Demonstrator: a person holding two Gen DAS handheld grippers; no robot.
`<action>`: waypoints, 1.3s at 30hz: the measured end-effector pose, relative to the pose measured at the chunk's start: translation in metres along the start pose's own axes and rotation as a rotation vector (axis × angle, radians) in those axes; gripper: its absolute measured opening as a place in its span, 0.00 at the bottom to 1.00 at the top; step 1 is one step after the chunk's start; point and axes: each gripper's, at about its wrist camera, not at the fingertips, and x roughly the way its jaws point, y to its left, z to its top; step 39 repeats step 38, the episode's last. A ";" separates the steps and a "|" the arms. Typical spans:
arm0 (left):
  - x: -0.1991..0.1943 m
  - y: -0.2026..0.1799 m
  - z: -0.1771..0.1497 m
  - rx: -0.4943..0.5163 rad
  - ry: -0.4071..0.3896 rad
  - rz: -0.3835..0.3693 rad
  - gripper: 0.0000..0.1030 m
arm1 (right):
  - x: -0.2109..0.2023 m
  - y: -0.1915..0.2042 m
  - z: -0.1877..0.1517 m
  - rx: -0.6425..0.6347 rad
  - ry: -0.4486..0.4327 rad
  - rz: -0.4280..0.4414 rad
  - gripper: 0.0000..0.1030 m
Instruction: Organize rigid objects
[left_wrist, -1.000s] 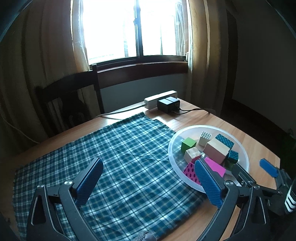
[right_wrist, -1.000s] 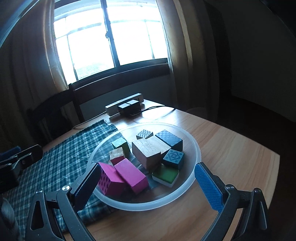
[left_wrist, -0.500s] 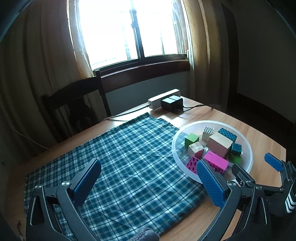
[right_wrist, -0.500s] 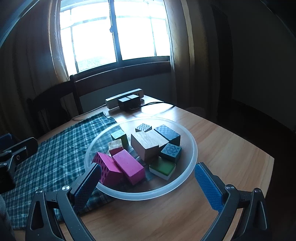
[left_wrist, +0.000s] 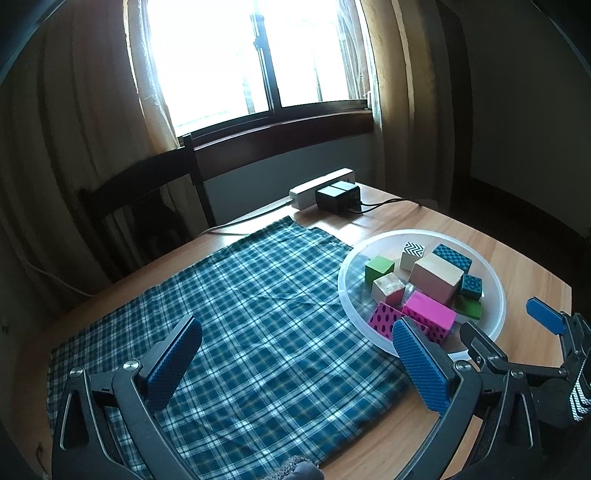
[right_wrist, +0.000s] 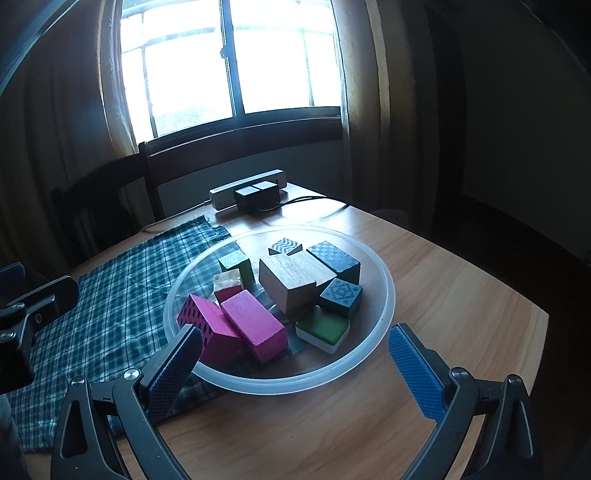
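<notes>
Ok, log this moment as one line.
left gripper open over plaid cloth | right gripper open before bowl | blocks in bowl

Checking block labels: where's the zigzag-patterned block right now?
The zigzag block sits at the far side of the clear bowl, toward the power strip, between the green cube and the dark checkered block.

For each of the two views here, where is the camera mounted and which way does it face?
Left wrist: on the open left gripper, above the blue plaid cloth, facing the window; right gripper shows at right.
Right wrist: on the open right gripper, over the clear round plastic dish of wooden blocks; left gripper shows at left.
Shared: dish, cloth, white power strip, wooden table.
</notes>
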 end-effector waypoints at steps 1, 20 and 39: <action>0.001 0.000 0.000 -0.002 0.003 0.001 1.00 | 0.000 0.000 0.000 0.000 0.001 -0.001 0.99; 0.006 -0.002 -0.004 0.009 0.014 -0.005 1.00 | 0.005 -0.001 -0.002 0.006 0.013 -0.009 0.99; 0.007 -0.005 -0.009 0.022 0.015 -0.007 1.00 | 0.008 -0.001 -0.007 0.010 0.023 -0.010 0.99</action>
